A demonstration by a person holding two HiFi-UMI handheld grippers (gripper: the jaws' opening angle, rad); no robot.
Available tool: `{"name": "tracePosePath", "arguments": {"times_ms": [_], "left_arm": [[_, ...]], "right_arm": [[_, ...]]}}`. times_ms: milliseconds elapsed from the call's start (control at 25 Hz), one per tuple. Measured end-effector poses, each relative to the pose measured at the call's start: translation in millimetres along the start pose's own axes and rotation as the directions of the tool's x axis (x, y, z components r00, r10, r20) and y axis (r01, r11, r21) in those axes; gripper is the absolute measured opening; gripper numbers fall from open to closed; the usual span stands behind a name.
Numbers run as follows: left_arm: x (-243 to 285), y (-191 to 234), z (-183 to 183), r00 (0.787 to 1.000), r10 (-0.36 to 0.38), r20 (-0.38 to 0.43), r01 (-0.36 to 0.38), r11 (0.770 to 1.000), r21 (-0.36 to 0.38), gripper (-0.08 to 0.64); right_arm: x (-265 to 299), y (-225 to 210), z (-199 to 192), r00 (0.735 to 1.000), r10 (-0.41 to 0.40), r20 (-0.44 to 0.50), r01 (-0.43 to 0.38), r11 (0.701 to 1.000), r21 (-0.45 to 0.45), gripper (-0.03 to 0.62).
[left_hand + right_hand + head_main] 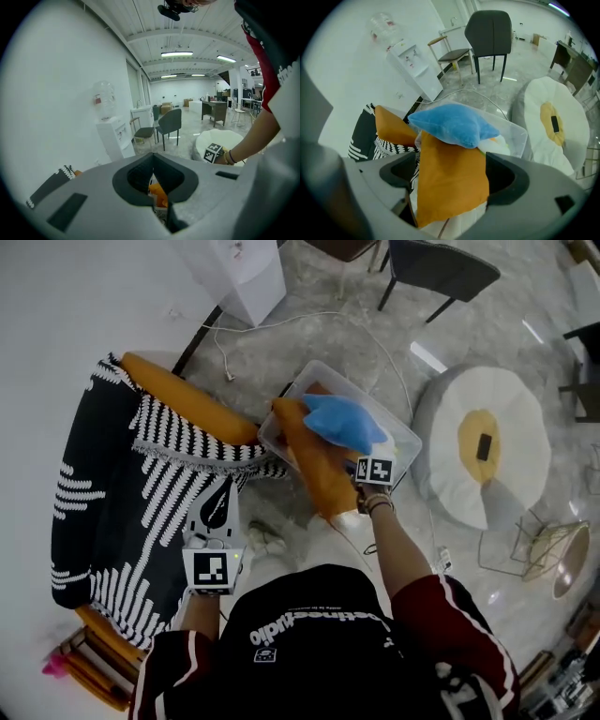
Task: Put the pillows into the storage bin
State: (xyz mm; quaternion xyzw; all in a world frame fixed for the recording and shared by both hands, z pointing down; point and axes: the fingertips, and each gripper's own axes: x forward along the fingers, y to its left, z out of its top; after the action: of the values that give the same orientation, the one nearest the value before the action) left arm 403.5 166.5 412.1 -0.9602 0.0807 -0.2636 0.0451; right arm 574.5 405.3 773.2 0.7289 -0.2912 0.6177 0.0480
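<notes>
Plain orange on the long pillow (317, 465); soft sky blue on the smaller pillow (344, 422) lying over it. Clear, colourless plastic for the storage bin (375, 401). Black with white stripes, white leaf shapes and a white fringe on the blanket (141, 484); orange again on the sofa (183, 395) under it. White with a yellow middle on the round cushion (511, 409). Pale grey marbling across the floor (309, 343). Black with dark red sleeves on the shirt (309, 643). Dark grey on the chair (441, 268).

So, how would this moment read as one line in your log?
left tongs: shut, empty | right tongs: open around orange pillow | orange pillow: sticks out over bin rim | blue pillow: on top
</notes>
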Motion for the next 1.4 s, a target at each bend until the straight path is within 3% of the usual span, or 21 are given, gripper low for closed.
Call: {"name": "tracePosePath", "arguments": {"times_ms": [200,480,640,840,1120,1400], "left_arm": [[-21.1,3.7,20.3,0.997,0.030,0.069,-0.031,0.999,0.016,0.005],[-55.9,22.2,31.0,0.981,0.137,0.136,-0.127,0.989,-0.078,0.005],[-80.5,46.9,22.1,0.971,0.197,0.136,-0.183,0.977,-0.108,0.005],[-112.8,83.2,1.9,0.961,0.255,0.107,-0.237,0.959,-0.156,0.005],[-158.4,146.3,-30.3,0.933,0.348,0.088,-0.306,0.901,-0.308,0.005],[-222.0,205.9,-85.9,0.888,0.460,-0.005,-0.413,0.794,-0.446,0.006]], "right_arm": [[-31.9,12.6,7.7,0.999,0.010,0.046,-0.010,1.000,-0.013,0.472],[-59.6,30.8,16.5,0.999,0.015,0.049,-0.009,0.993,-0.118,0.466],[-72.2,52.7,31.1,0.997,0.023,0.076,-0.010,0.985,-0.175,0.466],[-88.4,86.0,33.5,0.992,0.042,0.117,-0.020,0.984,-0.176,0.463],[-106.0,166.0,50.5,0.976,0.129,0.174,-0.078,0.958,-0.275,0.425],[-121.0,290.0,63.9,0.939,0.300,0.168,-0.192,0.864,-0.466,0.417]]}}
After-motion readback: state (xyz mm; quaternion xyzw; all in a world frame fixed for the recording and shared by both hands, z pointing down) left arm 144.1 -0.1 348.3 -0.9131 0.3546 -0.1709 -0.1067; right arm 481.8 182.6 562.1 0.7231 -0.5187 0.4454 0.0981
